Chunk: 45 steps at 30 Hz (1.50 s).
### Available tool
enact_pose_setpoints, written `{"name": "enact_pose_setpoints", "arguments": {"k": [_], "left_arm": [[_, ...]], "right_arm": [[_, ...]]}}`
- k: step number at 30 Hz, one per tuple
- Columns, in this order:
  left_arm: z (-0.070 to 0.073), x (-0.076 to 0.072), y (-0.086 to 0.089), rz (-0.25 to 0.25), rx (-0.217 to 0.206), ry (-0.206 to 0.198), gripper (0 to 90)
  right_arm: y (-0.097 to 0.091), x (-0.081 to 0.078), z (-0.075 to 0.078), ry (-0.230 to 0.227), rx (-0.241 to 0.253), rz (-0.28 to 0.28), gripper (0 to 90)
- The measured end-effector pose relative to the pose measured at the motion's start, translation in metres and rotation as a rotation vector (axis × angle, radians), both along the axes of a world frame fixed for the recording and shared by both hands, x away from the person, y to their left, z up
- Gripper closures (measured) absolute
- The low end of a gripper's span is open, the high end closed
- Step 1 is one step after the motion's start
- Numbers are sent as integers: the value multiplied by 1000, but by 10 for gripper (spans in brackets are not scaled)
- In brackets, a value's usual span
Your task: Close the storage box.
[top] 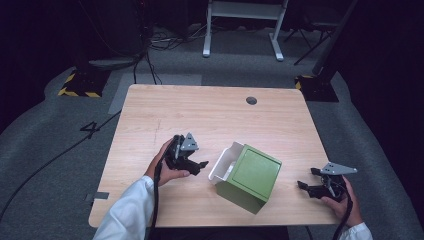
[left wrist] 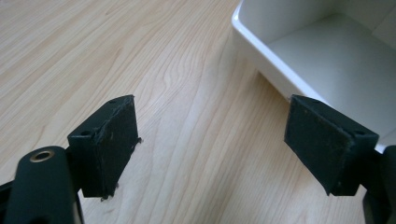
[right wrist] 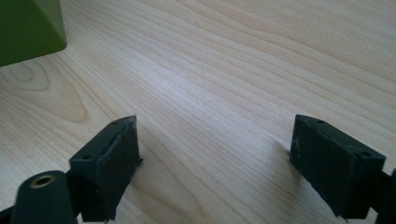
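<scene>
Two grippers, one box, no contact anywhere. High view: green box sits near the bench front edge, slightly right of centre, with a white inner tray sticking out of its open side toward 10 o'clock. Left gripper hovers just beside the tray at its 9 o'clock, jaws spread and empty, pointing toward 3 o'clock. The left hand wraps the body from behind, white sleeve coming up from 6 o'clock. Right gripper is well apart from the box at its 3 o'clock, near the bench's right edge, aimed toward 9 o'clock, released too. The right hand holds it low and level.

Left gripper view: both pads spread with bare wood between; the tray's white rim lies at 1 o'clock, its wall just past the right pad, not touching as far as I can tell. Tray interior looks empty.

Right gripper view: jaws wide, nothing between; a green box corner shows at 10 o'clock, well apart.

Handling guess: the box looks rigid, light and hollow, with smooth, likely slippery faces. The tray wall is thin and stiff, the best pinch point for the left gripper. The right one should brace the green shell or it will probably slide.
</scene>
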<state>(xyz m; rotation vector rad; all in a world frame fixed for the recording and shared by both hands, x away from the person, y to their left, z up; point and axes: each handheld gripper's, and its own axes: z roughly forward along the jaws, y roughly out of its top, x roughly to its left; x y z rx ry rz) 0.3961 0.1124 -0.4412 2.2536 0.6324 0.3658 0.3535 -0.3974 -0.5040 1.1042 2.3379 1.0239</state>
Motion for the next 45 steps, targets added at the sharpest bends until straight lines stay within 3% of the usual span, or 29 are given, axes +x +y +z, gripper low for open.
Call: {"name": "enact_pose_setpoints", "arguments": {"k": [10, 16, 19, 23, 27, 30, 41, 45], "left_arm": [[0, -7, 30, 66, 30, -27, 183], [-6, -10, 42, 90, 32, -7, 185], [-15, -9, 36, 76, 36, 15, 208], [-28, -7, 15, 23, 62, 55, 212], [-28, -10, -8, -34, 47, 55, 211], [-28, -14, -21, -43, 55, 38, 240], [-24, -17, -32, -30, 31, 27, 252], [-23, -18, -34, -45, 71, 17, 232]], "right_arm": [[0, 0, 0, 2, 1, -1, 157], [0, 0, 0, 3, 2, -1, 157], [0, 0, 0, 3, 2, -1, 157], [0, 0, 0, 3, 2, -1, 157], [0, 0, 0, 3, 2, -1, 157], [0, 0, 0, 3, 2, -1, 157], [0, 0, 0, 3, 2, -1, 157], [0, 0, 0, 3, 2, -1, 157]]}}
